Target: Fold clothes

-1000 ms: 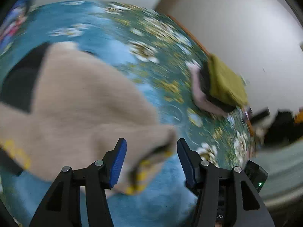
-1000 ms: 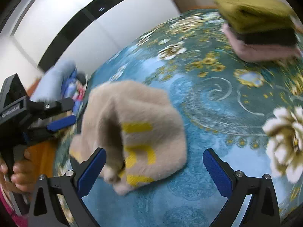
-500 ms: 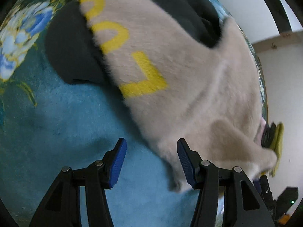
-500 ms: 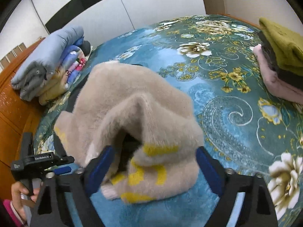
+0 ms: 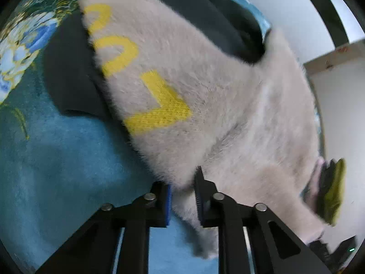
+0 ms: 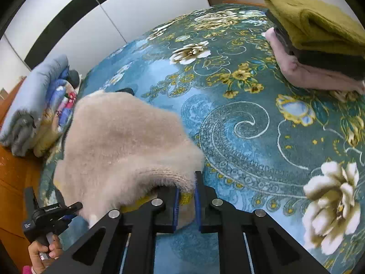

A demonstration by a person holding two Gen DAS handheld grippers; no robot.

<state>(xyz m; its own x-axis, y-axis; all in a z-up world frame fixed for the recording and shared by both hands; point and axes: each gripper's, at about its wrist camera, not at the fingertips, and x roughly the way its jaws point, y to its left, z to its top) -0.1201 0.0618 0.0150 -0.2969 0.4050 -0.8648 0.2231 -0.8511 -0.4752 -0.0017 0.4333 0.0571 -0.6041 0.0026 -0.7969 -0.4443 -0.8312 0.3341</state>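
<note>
A fuzzy beige sweater (image 5: 205, 96) with yellow letters and black panels lies bunched on the blue floral bedspread (image 6: 239, 118). My left gripper (image 5: 182, 196) is shut on the sweater's near edge. My right gripper (image 6: 186, 202) is shut on another edge of the sweater (image 6: 127, 141), whose fur drapes over the finger tips. The left gripper also shows in the right wrist view (image 6: 52, 214) at the lower left, held by a hand.
A stack of folded clothes (image 6: 319, 43), olive on dark on pink, sits at the far right of the bed; it also shows in the left wrist view (image 5: 330, 194). Rolled quilts (image 6: 38, 111) lie at the left edge. White wardrobe doors (image 6: 114, 6) stand behind.
Both grippers were open around the sweater's edges and have closed on it. The left gripper moved in to the hem; the right one pinched the raised fold.
</note>
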